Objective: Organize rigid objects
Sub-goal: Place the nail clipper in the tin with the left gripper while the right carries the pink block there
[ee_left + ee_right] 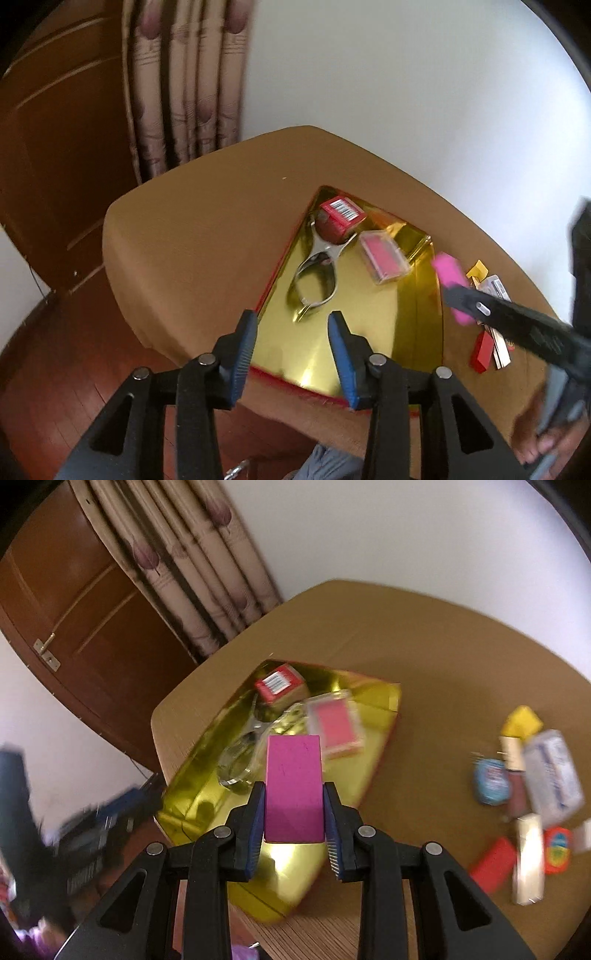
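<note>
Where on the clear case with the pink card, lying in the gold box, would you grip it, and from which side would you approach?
Grip the clear case across its two long edges, coming from above. It seems to lie flat on the gold box floor, apart from the red box and the metal tool, so its long sides are probably free. The open left gripper looks nearest.

Scissors (314,280), two boxes (341,216) in tray (369,350) (table (203,229)); clutter (532,797) right.

Right of your right gripper (294,808), the heap of small packets (532,797) is smeared and its labels unreadable. Left of it, your left gripper (107,812) is only blur. The pink block (293,790) hides the tray floor (288,867) beyond it.
</note>
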A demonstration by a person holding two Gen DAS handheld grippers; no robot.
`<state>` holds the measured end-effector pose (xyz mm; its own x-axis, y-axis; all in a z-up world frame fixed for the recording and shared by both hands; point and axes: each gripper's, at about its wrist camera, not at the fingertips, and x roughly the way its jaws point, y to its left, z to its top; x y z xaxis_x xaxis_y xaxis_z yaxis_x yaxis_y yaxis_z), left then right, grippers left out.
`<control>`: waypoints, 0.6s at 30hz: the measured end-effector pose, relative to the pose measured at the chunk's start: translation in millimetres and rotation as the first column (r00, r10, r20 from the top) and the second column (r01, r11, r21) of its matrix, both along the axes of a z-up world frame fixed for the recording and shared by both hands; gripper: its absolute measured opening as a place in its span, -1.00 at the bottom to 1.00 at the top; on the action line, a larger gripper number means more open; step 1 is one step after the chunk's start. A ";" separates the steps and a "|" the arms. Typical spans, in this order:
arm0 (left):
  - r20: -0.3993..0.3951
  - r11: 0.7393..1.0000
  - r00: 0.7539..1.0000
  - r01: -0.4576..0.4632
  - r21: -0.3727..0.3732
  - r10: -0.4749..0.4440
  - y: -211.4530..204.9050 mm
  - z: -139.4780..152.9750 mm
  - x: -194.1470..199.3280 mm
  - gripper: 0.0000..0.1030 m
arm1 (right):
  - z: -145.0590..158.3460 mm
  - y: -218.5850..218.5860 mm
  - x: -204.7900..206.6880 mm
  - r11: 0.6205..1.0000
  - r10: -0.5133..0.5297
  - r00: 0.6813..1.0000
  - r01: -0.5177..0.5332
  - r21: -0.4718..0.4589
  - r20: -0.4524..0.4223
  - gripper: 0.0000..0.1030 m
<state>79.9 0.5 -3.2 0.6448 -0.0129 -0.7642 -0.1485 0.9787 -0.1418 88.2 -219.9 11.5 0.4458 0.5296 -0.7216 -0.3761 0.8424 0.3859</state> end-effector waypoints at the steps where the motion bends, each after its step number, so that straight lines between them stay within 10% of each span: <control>1: 0.006 1.000 1.000 -0.011 0.005 0.011 2.2 -1.6 -1.7 -0.21 | -4.9 10.7 8.9 1.000 0.004 1.000 -0.004 -0.005 -0.020 -0.48; 18: 0.014 0.993 0.998 0.052 0.101 -0.054 -3.5 -9.3 1.0 -0.21 | -49.2 63.8 51.8 0.996 -0.062 0.988 0.053 -0.067 -0.142 -0.46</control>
